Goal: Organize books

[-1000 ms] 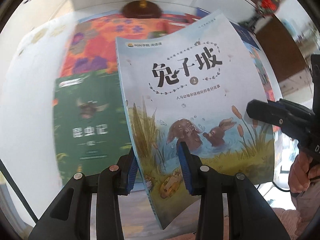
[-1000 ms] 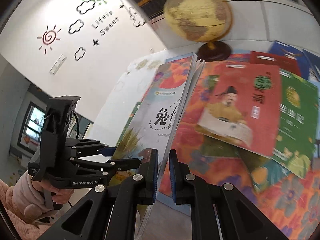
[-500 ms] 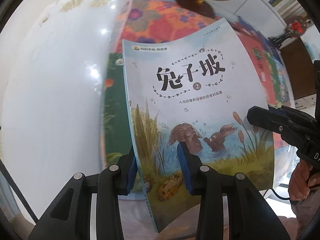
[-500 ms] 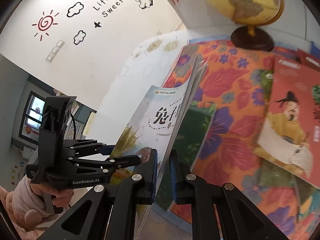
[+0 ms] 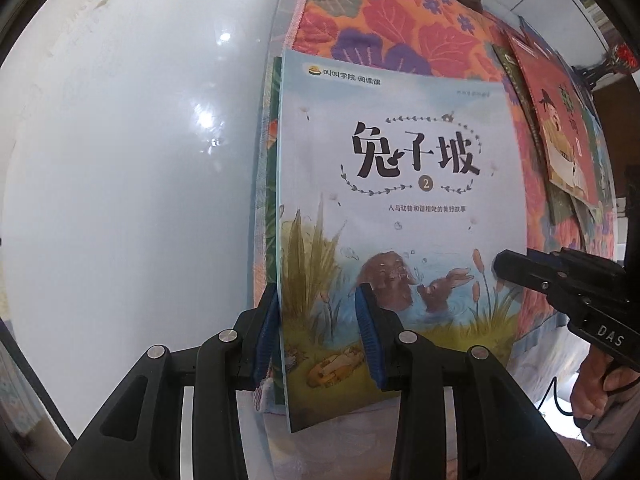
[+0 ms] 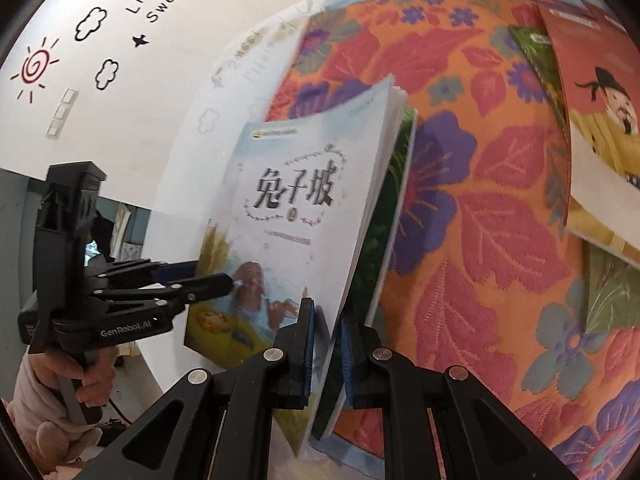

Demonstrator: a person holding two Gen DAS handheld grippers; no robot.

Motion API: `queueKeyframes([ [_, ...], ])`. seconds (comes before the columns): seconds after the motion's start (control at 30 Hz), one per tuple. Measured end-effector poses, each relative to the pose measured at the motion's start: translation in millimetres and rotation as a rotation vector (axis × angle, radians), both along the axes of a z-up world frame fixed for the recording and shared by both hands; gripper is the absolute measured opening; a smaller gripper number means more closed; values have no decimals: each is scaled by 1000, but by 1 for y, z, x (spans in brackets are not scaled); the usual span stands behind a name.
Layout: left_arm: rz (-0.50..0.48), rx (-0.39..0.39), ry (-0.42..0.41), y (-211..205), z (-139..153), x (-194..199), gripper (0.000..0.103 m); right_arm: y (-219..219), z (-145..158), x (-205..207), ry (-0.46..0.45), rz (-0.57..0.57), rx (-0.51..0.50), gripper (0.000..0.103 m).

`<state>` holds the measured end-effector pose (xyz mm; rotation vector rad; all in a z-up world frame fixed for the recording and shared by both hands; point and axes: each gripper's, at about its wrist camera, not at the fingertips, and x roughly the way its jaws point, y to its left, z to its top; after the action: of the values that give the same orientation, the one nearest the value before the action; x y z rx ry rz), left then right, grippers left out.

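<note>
**Ana:** Left wrist view has the rabbit book face-up with its long axis running away from the left gripper, title end far, bottom edge overhanging the near edge of the tabletop. It sits over the green book, which peeks out along its left side on the floral cloth.

**Ben:** And the grip?

**Ana:** Left gripper's jaws are partly closed, straddling the spine corner: one pad outside the spine, one on the cover. Whether it truly pinches, I can't tell.

**Ben:** Right wrist view shows the right gripper nearly closed on the opposite bottom corner, holding the page edge. The book tilts, that side raised above the green one.

**Ana:** So lowering and squaring it onto the green book seems the next call. The red book lies well apart, toward the right edge.
</note>
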<state>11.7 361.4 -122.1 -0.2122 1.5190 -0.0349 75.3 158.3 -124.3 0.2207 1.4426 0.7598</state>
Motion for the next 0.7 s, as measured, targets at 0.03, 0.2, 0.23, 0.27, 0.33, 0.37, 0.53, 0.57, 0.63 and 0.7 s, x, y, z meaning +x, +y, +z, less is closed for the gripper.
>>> queueKeyframes([
  [0.03,2,4,0,-1,0,2,34,-1,-2,1,10,-10,-1,12],
  [0.2,5,44,-4,-5,0,5,34,-3,-7,5,32,-31,-4,14],
  [0.23,7,47,-5,-6,0,5,34,-2,-7,5,34,-29,-8,14],
  [0.27,9,49,-5,-6,0,5,34,-2,-6,5,34,-28,-9,14],
  [0.33,13,54,-6,-14,4,1,35,-3,-6,3,31,-32,-10,15],
  [0.37,12,55,-4,-15,4,2,35,-3,-7,3,30,-36,-9,15],
  [0.53,25,69,15,-16,2,6,36,-4,-7,-1,42,-73,-7,15],
  [0.57,30,73,18,-17,3,7,36,-5,-7,-1,51,-80,-6,15],
  [0.63,43,85,19,-14,3,8,36,-10,-6,0,63,-98,-24,15],
  [0.7,67,105,23,-6,6,13,36,-15,-3,0,47,-109,-45,15],
])
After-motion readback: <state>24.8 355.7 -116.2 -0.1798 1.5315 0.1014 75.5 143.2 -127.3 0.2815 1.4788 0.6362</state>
